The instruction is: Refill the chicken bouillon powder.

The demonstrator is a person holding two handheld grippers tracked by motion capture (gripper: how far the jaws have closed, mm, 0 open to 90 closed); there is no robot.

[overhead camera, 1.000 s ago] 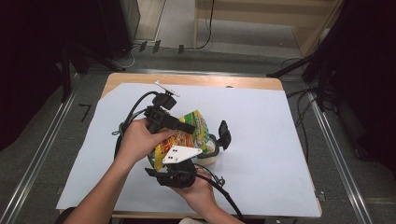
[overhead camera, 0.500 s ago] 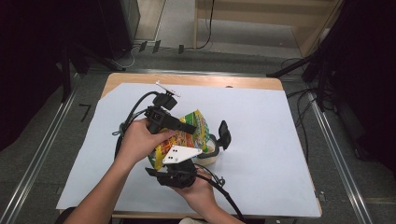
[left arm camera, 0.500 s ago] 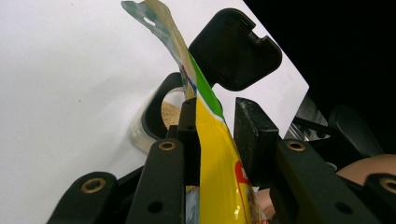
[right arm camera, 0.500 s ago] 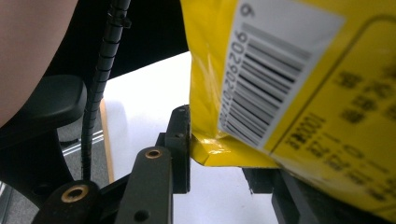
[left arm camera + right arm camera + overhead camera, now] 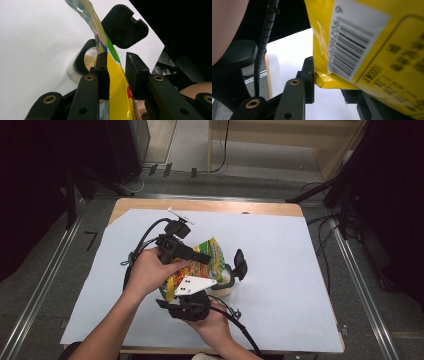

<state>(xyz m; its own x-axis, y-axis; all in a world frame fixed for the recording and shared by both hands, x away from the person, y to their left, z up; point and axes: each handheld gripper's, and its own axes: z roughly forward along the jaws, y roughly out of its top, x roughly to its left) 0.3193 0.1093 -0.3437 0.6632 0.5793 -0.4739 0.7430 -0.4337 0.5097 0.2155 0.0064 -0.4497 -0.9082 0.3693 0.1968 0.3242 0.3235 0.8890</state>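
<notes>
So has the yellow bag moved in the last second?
No. In the high view the yellow bag sits at the same spot over the container, equally far from the table's far edge.

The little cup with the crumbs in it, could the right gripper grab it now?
Probably not yet. The right gripper has its fingers shut on the yellow bag, which hangs over the cup. It must let go first.

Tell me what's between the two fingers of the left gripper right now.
The yellow packet runs up between the left gripper's fingers, seen in the left gripper view. Behind it sits a container with its black lid flipped open.
</notes>
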